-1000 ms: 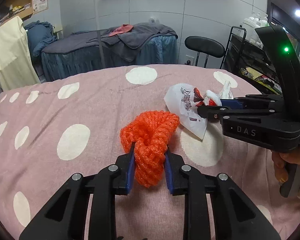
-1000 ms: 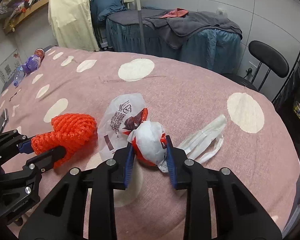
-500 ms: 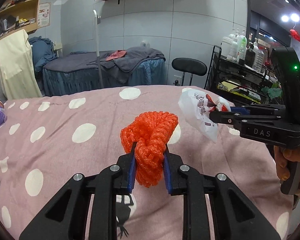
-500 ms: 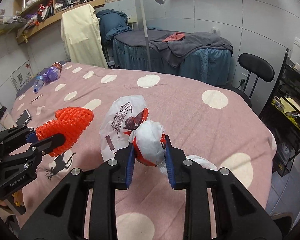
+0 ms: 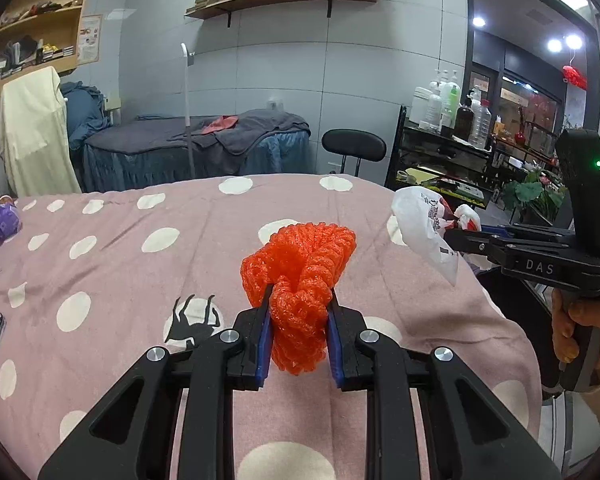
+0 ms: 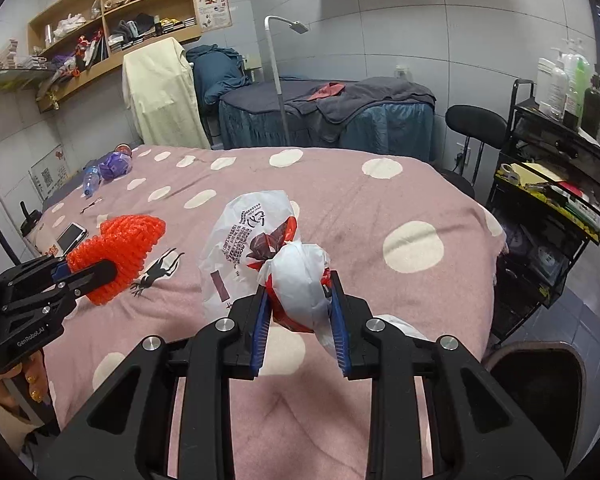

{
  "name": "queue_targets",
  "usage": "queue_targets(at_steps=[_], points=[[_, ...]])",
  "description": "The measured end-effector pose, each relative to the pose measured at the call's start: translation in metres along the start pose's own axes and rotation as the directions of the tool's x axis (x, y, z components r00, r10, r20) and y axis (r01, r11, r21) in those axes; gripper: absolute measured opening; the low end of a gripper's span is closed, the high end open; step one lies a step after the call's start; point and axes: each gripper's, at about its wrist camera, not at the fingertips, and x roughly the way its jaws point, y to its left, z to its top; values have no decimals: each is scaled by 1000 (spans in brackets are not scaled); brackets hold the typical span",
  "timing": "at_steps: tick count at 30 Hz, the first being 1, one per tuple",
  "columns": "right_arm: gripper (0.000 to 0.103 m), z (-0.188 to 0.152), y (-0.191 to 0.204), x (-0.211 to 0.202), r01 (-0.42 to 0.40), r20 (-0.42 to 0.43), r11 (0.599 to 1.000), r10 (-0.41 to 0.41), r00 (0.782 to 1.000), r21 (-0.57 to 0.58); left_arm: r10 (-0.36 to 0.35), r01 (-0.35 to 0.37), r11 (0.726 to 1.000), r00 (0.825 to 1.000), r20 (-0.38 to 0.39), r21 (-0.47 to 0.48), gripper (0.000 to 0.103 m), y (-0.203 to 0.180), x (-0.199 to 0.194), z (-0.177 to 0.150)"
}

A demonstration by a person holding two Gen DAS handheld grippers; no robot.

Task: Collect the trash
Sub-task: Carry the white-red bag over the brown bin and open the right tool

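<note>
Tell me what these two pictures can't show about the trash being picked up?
- Orange netting: its lower end hides between the left gripper pads, left view.
- White plastic bag: contents hidden by its knotted plastic; print too small, right view.
- Dark bin: cut off by the right gripper, inside unseen.

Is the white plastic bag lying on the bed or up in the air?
Up in the air: the crumpled white plastic bag hangs above the pink spotted blanket, pinched in the right gripper.

A pink polka-dot bed (image 6: 340,200) carries a phone (image 6: 72,234), a purple bag (image 6: 115,160) and a bottle (image 6: 90,180) near its far edge.
</note>
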Motion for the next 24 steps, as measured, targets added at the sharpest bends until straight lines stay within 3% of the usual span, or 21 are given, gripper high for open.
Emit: queue_targets(at_steps=[13,24], points=[[28,-55,-29,-63,79,46,993,-83,995,85,-86,86,996,996,11,-9,22,-43,-12,-19],[28,-95,-70,-104,164,56,960,-181,982,228,-177,177,984,984,10,12,22,-84,-11,-22]])
